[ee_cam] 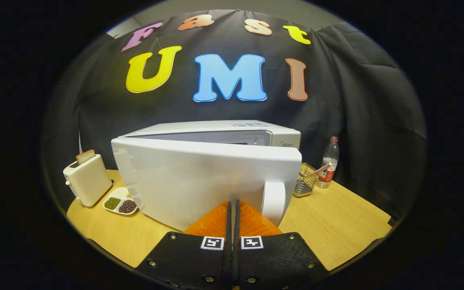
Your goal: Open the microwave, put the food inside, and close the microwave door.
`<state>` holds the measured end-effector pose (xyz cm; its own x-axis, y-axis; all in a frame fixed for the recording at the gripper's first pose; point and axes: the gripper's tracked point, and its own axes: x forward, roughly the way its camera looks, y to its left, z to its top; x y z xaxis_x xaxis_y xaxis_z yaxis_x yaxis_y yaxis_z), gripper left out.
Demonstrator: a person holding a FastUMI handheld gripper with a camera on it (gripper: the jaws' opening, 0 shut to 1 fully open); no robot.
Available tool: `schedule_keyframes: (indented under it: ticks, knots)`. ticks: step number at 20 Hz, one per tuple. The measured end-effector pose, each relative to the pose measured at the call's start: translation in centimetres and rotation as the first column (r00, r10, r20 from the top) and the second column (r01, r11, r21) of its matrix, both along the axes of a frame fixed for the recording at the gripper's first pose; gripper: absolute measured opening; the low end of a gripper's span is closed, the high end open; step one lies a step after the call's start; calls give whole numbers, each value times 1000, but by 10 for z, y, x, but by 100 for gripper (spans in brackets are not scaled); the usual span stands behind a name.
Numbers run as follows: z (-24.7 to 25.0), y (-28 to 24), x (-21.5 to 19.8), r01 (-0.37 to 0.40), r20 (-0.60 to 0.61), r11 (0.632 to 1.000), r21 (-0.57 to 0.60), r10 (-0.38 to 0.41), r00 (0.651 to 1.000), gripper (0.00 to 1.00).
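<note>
Toaster [88, 179], divided snack dish [121, 204], wire basket [307, 180], water bottle [329, 168] flank white microwave [232, 139]; its door [199, 181] ajar, hinged left, handle [274, 202] upright; gripper [232, 207] jaws closed, tips against door.

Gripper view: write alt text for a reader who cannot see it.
A gripper with shut fingers points at the partly open door of a white microwave on a round wooden table. Left of it stand a cream toaster and a divided dish; right, a wire basket and a plastic bottle.
</note>
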<state>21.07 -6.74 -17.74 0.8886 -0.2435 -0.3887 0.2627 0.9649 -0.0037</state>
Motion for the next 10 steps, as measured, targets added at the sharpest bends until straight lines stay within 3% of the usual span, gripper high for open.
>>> schedule_keyframes:
  ticks: [10]
  knots:
    - [-8, -26, 52, 2, 6, 1000, 17, -2, 1000, 1]
